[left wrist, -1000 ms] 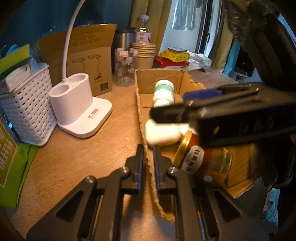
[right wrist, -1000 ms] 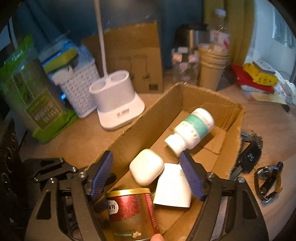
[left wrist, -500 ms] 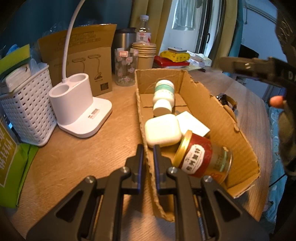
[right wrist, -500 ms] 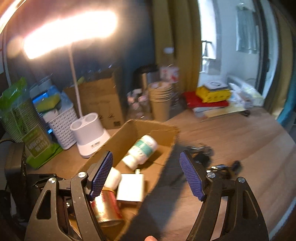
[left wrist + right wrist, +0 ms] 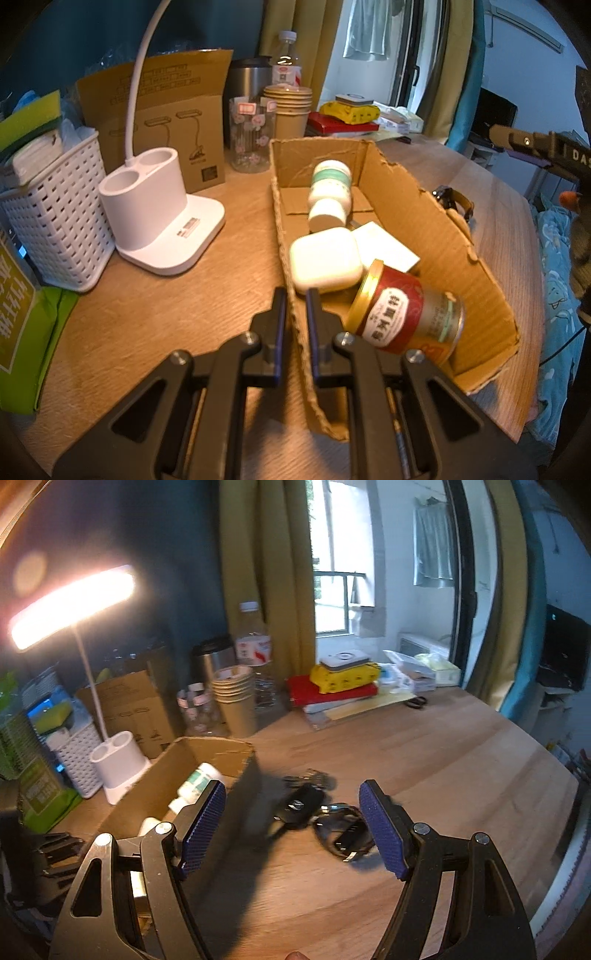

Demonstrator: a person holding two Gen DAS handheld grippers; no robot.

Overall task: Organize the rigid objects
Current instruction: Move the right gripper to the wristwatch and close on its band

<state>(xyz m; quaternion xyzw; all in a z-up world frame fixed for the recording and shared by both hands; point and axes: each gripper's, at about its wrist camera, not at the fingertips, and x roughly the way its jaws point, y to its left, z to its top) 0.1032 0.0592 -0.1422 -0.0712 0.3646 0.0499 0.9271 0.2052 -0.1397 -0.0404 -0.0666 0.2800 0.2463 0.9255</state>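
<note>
The left gripper (image 5: 294, 295) pinches the brown cardboard box's (image 5: 436, 210) near wall, likely steadying it, while the right gripper's (image 5: 291, 821) blue-padded fingers (image 5: 382, 829) gape, empty, above the black car key (image 5: 301, 805) and dark wristwatch (image 5: 345, 836) on the wooden surface (image 5: 443, 760).

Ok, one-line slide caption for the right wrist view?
Open right gripper above car key and watch beside the cardboard box.

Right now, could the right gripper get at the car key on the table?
Probably yes. The right gripper is open and empty, and the car key lies on bare table just ahead, outside the box, nothing covering it.
</note>
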